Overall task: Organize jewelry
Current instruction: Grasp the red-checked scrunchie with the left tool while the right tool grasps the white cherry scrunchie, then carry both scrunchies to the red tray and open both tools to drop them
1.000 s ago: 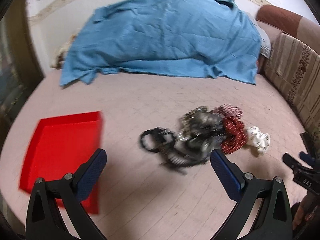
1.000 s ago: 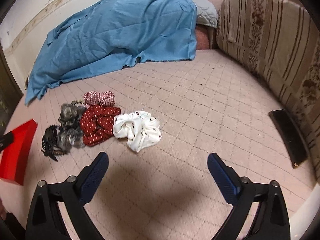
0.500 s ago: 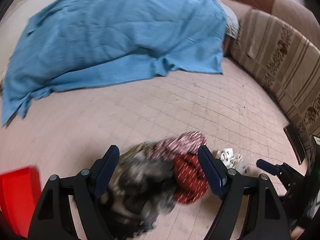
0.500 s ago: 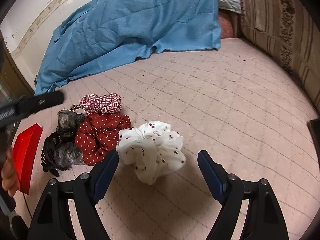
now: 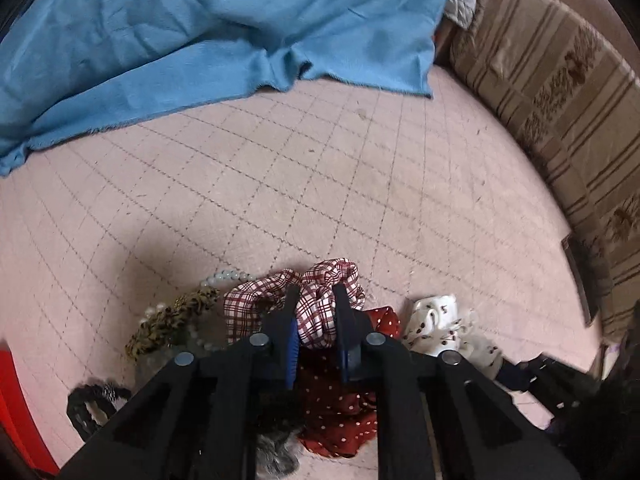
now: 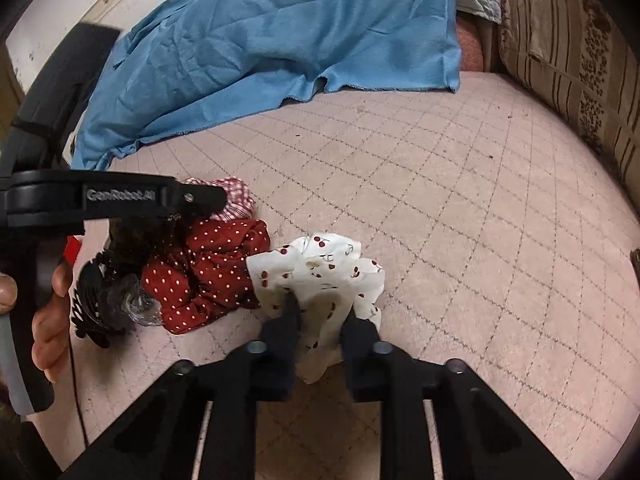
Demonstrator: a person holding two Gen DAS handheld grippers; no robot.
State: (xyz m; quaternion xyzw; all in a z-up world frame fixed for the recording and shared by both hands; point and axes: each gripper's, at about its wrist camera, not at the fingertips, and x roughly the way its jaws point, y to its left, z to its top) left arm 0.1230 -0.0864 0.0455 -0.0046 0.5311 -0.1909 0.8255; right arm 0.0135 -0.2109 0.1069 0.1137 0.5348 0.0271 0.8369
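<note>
A pile of hair accessories lies on the pink quilted cover. My left gripper (image 5: 316, 292) points down into it. Its jaws are closing, with the red-and-white plaid scrunchie (image 5: 320, 312) pinched between the pads. Below it lies the red polka-dot scrunchie (image 5: 348, 412), and left of it a leopard-print scrunchie (image 5: 172, 320) and pearl beads (image 5: 224, 278). My right gripper (image 6: 320, 312) is also closing, its pads pressing on the white cherry-print scrunchie (image 6: 328, 272). In the right wrist view the left gripper (image 6: 100, 200) and the hand holding it (image 6: 48, 320) hang over the pile's left side.
A red tray (image 5: 16, 400) shows at the left edge. A black claw clip (image 6: 92, 304) lies beside the polka-dot scrunchie (image 6: 208, 276). A blue blanket (image 5: 220, 28) covers the back, striped cushions (image 5: 560, 100) line the right, and a dark flat object (image 5: 580, 280) lies beside them.
The left gripper swung right from near the tray and came down on the pile. The right gripper sank onto the white scrunchie. Both jaws went from wide open to narrow, each pinching fabric.
</note>
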